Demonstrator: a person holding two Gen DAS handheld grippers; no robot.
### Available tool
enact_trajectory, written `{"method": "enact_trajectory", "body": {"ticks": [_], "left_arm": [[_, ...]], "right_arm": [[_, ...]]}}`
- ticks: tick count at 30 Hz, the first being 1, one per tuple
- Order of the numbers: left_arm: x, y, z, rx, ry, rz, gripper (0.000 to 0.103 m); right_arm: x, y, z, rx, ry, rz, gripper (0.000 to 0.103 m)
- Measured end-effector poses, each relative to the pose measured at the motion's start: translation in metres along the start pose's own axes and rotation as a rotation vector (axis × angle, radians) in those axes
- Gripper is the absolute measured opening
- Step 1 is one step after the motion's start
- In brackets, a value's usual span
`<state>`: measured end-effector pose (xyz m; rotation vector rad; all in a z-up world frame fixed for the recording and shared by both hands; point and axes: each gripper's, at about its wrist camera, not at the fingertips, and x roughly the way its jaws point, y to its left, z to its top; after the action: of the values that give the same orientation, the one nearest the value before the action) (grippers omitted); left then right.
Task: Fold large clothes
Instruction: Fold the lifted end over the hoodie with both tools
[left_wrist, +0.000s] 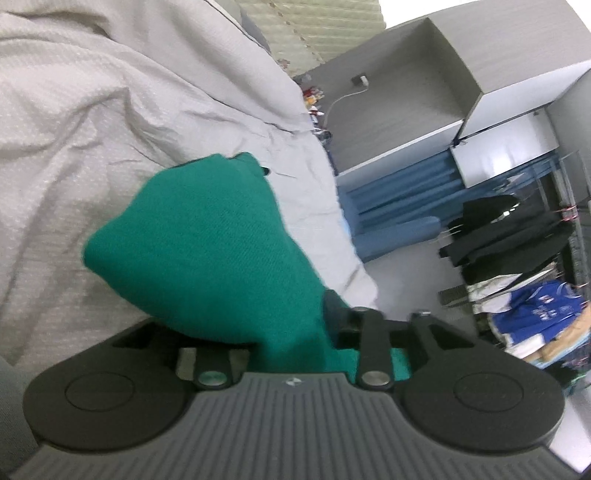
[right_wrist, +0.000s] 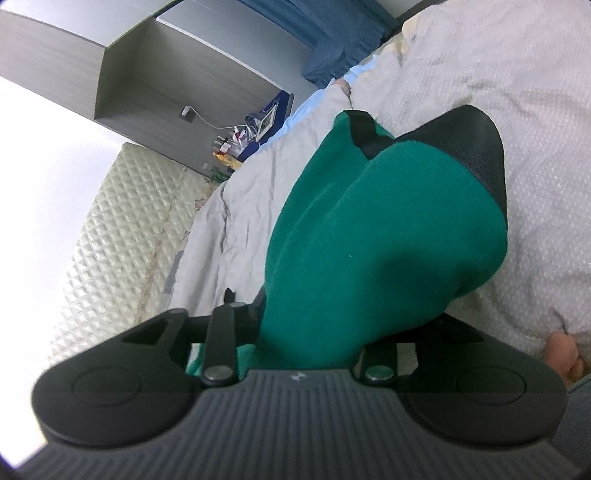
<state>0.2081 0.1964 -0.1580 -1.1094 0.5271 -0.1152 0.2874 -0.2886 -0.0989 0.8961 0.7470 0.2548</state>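
The bed (left_wrist: 74, 129), covered by a rumpled pale sheet (right_wrist: 517, 92), fills the space ahead of both tongs. A grey cabinet (left_wrist: 406, 92) with an open recess stands beyond the bed, far from the tongs, and blue curtains (left_wrist: 399, 192) hang beside it. A quilted cream mattress (right_wrist: 110, 229) leans upright off to the side of the right tongs. Dark clothes (left_wrist: 498, 229) and a blue shirt (left_wrist: 546, 314) hang on a rack to the side of the left tongs.

The green garment (left_wrist: 207, 251), with a black ribbed band (right_wrist: 476, 147) at its far end, bunches directly in front of both tongs and drapes over their fingers, its far end lying on the bed.

The left tongs (left_wrist: 291, 332) have green cloth running between their fingers; the fingertips are hidden, so whether they clench it cannot be told. The right tongs (right_wrist: 306, 328) are likewise buried in the cloth, their grasp equally unreadable. Part of a hand (right_wrist: 565, 354) shows beside the right tongs.
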Motion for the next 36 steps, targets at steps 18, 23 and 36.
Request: {"method": "enact_trajectory", "body": {"ticks": [18,23,36], "left_arm": [[0.007,-0.005,0.028,-0.156,-0.053,-0.198,0.064],[0.031,-0.022,0.051,-0.129,-0.07,-0.195,0.065],[0.124,-0.041,0.107,-0.058,-0.009,-0.16,0.07]], "right_arm": [[0.003,0.006,0.033,0.106,-0.006,0.24,0.067],[0.025,0.016,0.051,0.122,-0.033,0.228,0.067],[0.102,0.02,0.098,0.109,-0.016,0.063,0.067]]}}
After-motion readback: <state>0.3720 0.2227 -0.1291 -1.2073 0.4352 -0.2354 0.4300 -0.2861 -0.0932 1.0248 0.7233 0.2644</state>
